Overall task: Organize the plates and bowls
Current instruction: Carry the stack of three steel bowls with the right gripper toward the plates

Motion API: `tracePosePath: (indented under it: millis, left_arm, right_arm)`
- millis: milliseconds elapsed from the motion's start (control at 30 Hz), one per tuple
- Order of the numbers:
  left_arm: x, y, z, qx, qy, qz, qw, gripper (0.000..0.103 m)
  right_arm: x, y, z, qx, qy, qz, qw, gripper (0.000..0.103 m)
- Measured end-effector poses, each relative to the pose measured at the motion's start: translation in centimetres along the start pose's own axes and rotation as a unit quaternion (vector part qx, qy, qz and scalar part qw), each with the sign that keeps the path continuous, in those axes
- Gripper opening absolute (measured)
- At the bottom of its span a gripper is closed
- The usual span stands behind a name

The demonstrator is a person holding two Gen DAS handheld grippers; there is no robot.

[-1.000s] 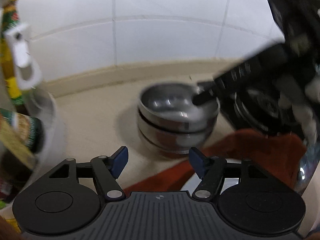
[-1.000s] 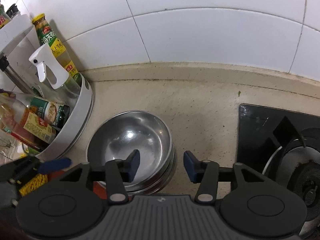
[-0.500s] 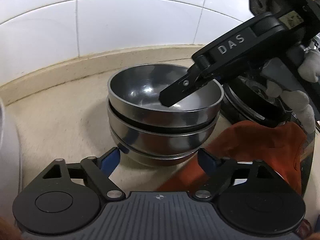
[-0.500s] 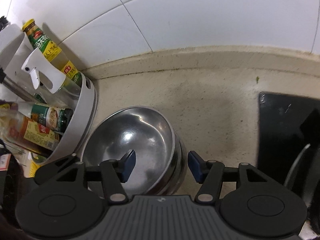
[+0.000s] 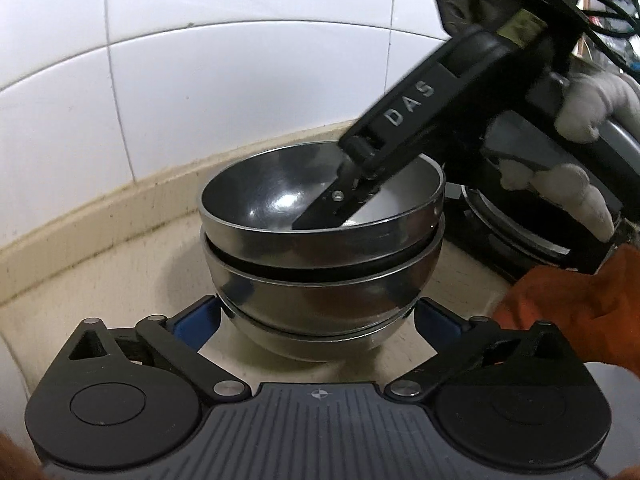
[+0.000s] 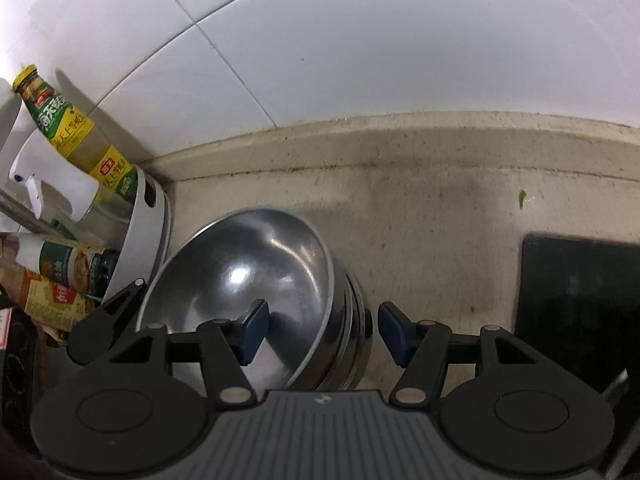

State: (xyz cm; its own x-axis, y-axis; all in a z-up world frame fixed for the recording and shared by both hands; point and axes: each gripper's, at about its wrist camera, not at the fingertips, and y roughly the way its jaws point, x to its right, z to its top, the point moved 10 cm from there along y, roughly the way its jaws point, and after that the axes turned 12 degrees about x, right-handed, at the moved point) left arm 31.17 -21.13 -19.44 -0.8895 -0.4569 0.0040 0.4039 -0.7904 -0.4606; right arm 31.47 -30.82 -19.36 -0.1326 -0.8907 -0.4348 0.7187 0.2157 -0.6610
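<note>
Bench (image 6: 432,216): beige, speckled stone-like top with a raised lip of the same colour along the back; dark grime in the joint, one small green fleck (image 6: 522,199) near the lip.

Wall (image 6: 360,52): large glossy white tiles, thin grey grout lines.

Stove (image 6: 576,300): black glass hob at the bench's right end; a burner ring shows in the left wrist view behind the bowls.

Bowl stack (image 5: 320,264): three nested stainless steel bowls, standing on the bench between the white rack and the stove, near the wall.

Left gripper (image 5: 316,316): fingers spread wide, one blue pad on either side of the lowest bowl; whether the pads touch the steel cannot be told.

Right gripper (image 6: 322,330): fingers apart, straddling the stack's right rim, left pad inside the top bowl (image 6: 240,280), right pad outside the stack; no clamp visible. Its black body reads "DAS" in raised white letters in the left wrist view, held by a hand in a white knit glove (image 5: 584,120).

Orange cloth (image 5: 580,308): on the bench right of the stack, in front of the stove.

White rack (image 6: 148,232): round, left of the stack, just beside it. It holds a yellow-capped bottle (image 6: 68,132) with a green-and-yellow label in Chinese characters, a white spray trigger (image 6: 48,184), and a tilted green-labelled bottle (image 6: 68,264); the print is too small to read.
</note>
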Motion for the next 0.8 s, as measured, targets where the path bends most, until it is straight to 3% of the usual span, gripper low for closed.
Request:
tracePosePath:
  millis: [467,800]
  left_arm:
    - [0.7,2.6,0.7,0.003,0.015,0.019,0.9997,0.103]
    - [1.8,0.8,2.5,0.018,0.004,0.024,0.9996,0.103]
  right_arm:
    - [1.0,0.8,1.3,0.015,0.001,0.018,1.0,0.06]
    - [1.1,-0.4,2.0,0.033,0.004,0.016,0.999,0.06]
